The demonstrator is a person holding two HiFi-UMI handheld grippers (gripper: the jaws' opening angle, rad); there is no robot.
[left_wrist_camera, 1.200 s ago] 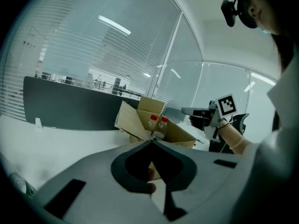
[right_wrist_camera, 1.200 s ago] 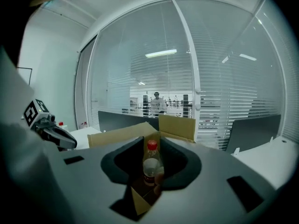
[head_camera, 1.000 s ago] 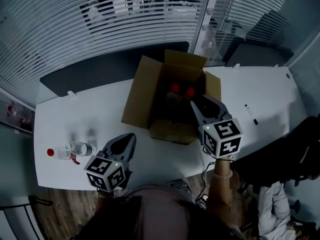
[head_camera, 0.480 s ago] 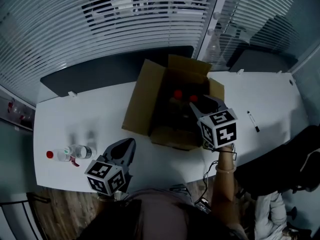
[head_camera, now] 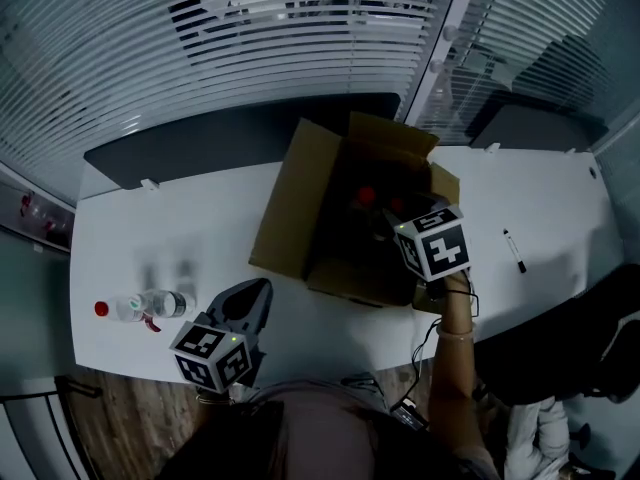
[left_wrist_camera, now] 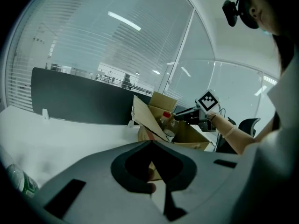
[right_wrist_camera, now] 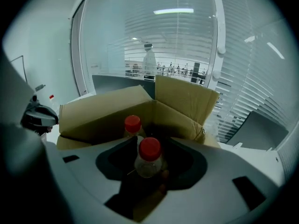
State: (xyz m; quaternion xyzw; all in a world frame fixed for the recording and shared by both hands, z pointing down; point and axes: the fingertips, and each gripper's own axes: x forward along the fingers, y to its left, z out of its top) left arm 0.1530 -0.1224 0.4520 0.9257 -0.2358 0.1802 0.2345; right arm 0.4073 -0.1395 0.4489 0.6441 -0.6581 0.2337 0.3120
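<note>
Our right hand-held gripper is down inside the cardboard box. Its jaws are pinching a red-capped bottle, as far as the dim interior lets us judge. A second bottle stands in the box just behind it. Left of the box, our left hand-held gripper hovers over the desk, jaws pressed together and empty. One lying bottle is on the desk well left of the box, so we judge the packing mostly done.
</note>
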